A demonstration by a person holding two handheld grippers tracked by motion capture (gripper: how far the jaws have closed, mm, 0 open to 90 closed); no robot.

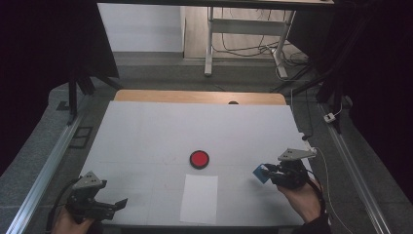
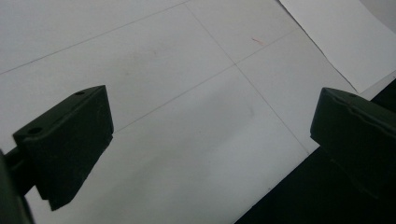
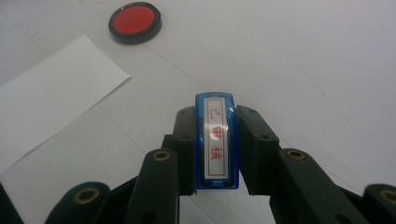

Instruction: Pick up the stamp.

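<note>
Blue stamp [image 3: 215, 140] clamped in right hand-held gripper [image 3: 215, 149].

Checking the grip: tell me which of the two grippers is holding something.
The right gripper: its jaws clamp a blue stamp. The left gripper stands open over bare table.

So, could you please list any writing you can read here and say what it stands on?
"已审核": three red characters, top to bottom, on the white label of the blue stamp clamped in the right gripper; the middle one is slightly blurred.
The red ink pad and the paper sheet show no writing.
</note>
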